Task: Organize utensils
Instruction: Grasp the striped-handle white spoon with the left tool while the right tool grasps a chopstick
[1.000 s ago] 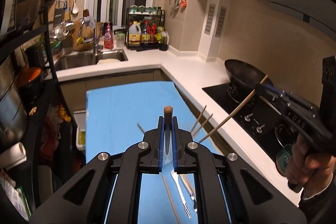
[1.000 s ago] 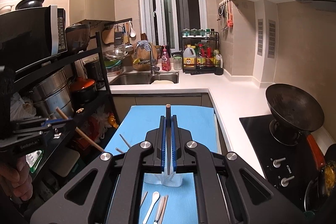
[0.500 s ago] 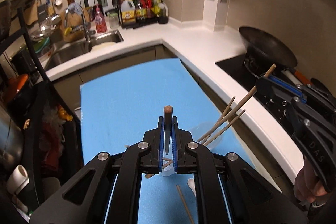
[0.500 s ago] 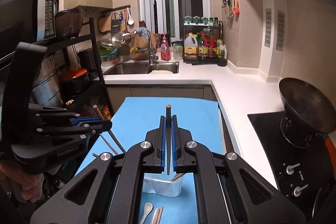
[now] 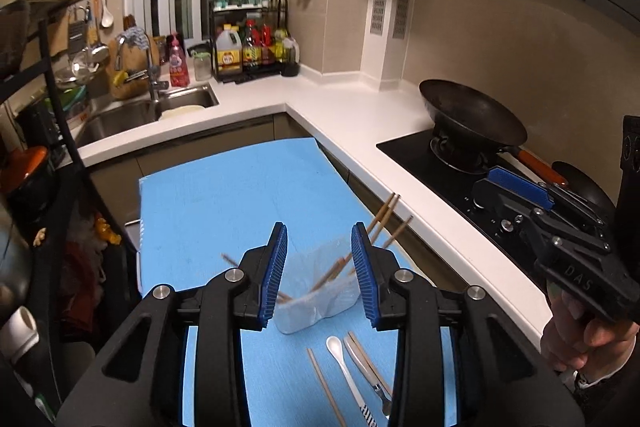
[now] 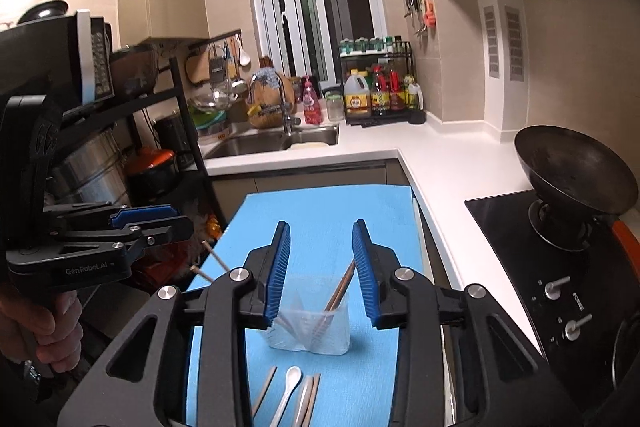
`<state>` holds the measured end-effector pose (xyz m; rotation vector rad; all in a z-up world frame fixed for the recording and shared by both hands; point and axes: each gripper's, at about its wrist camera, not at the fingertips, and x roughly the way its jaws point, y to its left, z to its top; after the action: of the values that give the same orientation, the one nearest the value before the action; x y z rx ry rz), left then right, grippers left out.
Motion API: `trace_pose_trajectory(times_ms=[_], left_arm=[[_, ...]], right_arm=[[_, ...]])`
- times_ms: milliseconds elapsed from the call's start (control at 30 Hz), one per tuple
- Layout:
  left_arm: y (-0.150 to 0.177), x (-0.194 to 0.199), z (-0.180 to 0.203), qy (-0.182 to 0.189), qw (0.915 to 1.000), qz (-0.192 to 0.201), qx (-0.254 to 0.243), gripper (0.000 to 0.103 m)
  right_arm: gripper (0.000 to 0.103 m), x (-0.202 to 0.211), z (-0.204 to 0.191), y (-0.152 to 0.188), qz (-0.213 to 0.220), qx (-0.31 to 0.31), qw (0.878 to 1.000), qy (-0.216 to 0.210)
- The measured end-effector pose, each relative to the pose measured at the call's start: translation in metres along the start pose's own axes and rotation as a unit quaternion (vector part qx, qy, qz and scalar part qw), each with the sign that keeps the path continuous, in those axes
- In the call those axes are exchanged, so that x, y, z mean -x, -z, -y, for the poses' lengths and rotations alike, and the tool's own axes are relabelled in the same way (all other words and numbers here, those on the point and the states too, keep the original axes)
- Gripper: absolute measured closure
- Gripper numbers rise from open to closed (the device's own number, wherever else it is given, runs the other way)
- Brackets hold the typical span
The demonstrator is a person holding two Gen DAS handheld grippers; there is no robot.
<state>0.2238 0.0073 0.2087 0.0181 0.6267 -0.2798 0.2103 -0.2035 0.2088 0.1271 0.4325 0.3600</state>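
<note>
Drop-off step here: both the left claw (image 5: 319,275) and right claw (image 6: 320,273) are opening with nothing pinched, chopsticks (image 6: 338,291) landing in the clear cup (image 6: 310,331) on the blue mat (image 5: 224,203). Next up is probably grabbing the white spoon (image 6: 289,385) lying in front, low and careful.

Clear plastic cup (image 6: 310,323), wooden chopsticks (image 6: 340,289)
</note>
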Motion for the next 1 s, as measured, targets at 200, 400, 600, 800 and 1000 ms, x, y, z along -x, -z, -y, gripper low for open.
trace_pose_trajectory(times_ms=[200, 400, 600, 800, 1000], left_arm=[[0.075, 0.027, 0.009, -0.029, 0.9989, 0.027, 0.025, 0.087], [0.173, 0.022, 0.015, -0.044, 0.9974, 0.005, 0.057, 0.096], [0.24, 0.02, 0.013, -0.056, 0.9945, -0.02, 0.087, 0.097], [0.284, 0.003, 0.016, -0.052, 0.9902, -0.034, 0.125, 0.097], [0.287, -0.011, 0.026, -0.014, 0.9912, -0.03, 0.128, 0.097]], right_arm=[[0.073, 0.039, 0.002, 0.067, 0.006, -0.037, 0.999, -0.003], [0.1, 0.032, 0.003, 0.159, -0.059, -0.058, 0.997, -0.003], [0.1, 0.024, -0.004, 0.232, -0.102, -0.067, 0.993, -0.003], [0.096, 0.009, -0.013, 0.28, -0.14, -0.073, 0.987, -0.011], [0.094, 0.004, -0.021, 0.295, -0.157, -0.061, 0.986, -0.018]])
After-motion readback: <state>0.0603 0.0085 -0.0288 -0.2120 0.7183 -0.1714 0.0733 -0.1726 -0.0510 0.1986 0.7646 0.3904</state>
